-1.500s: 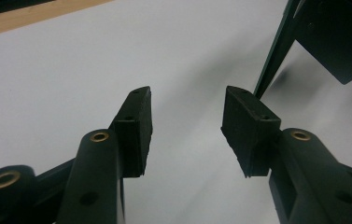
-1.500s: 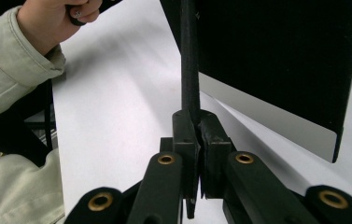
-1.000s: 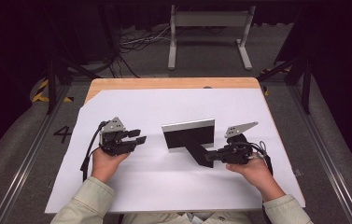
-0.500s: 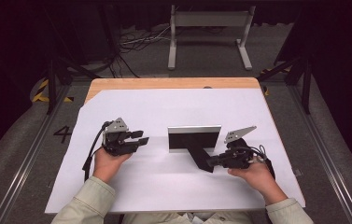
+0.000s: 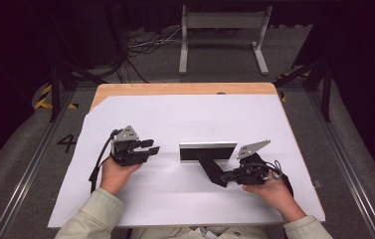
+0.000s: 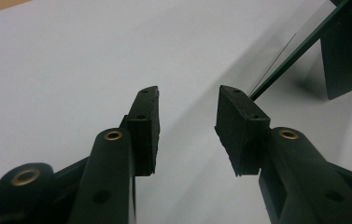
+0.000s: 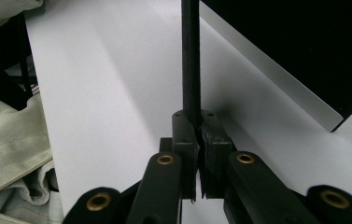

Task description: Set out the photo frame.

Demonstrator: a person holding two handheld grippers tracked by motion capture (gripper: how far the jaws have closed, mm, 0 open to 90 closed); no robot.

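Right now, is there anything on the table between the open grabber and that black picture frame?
No, nothing visible is in the way. The left gripper is open with empty jaws, and there is bare white paper between it and the picture frame. The right gripper is already clamped on the frame's back stand.

The black frame, gripped by its rear stand in the right gripper, slid slightly rightward across the counter and turned squarer to the camera as the right hand drew back.
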